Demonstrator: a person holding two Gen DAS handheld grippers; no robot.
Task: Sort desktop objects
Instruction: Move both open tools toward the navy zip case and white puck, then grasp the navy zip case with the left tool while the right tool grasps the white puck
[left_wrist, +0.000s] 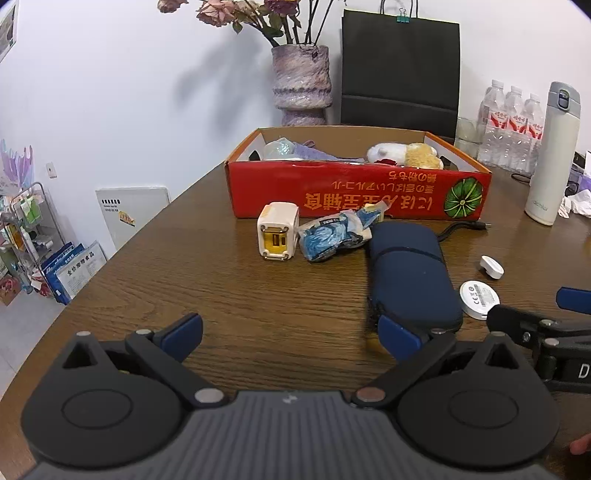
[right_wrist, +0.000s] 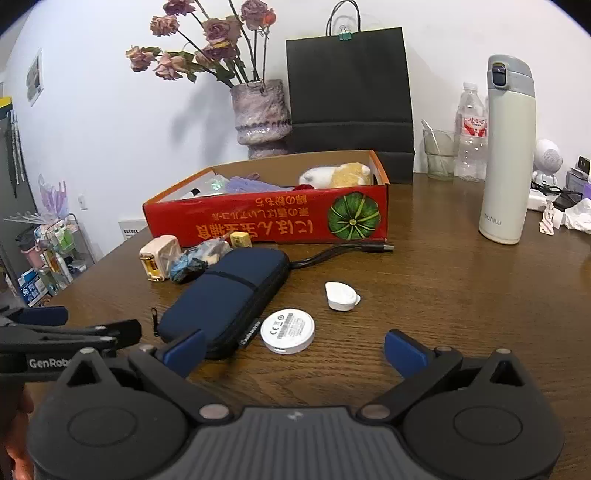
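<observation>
A red cardboard box (left_wrist: 358, 192) (right_wrist: 266, 218) sits mid-table with a plush toy and other items inside. In front of it lie a cream charger cube (left_wrist: 277, 236) (right_wrist: 159, 258), a blue wrapped packet (left_wrist: 332, 236) (right_wrist: 199, 258), a navy zip pouch (left_wrist: 410, 273) (right_wrist: 225, 295), a white disc (left_wrist: 478, 299) (right_wrist: 288, 331) and a small white cap (left_wrist: 491, 266) (right_wrist: 341, 295). My left gripper (left_wrist: 291, 338) (right_wrist: 85, 323) is open over bare table, its right pad beside the pouch's near end. My right gripper (right_wrist: 295, 350) (left_wrist: 539, 308) is open, with the disc just ahead between its fingers, untouched.
A black cable (right_wrist: 343, 251) runs from behind the pouch along the box front. A tall white flask (right_wrist: 506, 155), water bottles (left_wrist: 513, 125), a glass (right_wrist: 439, 153) and crumpled tissue (right_wrist: 576, 218) stand at the right. A vase (left_wrist: 301, 85) and black bag (left_wrist: 399, 70) are behind the box.
</observation>
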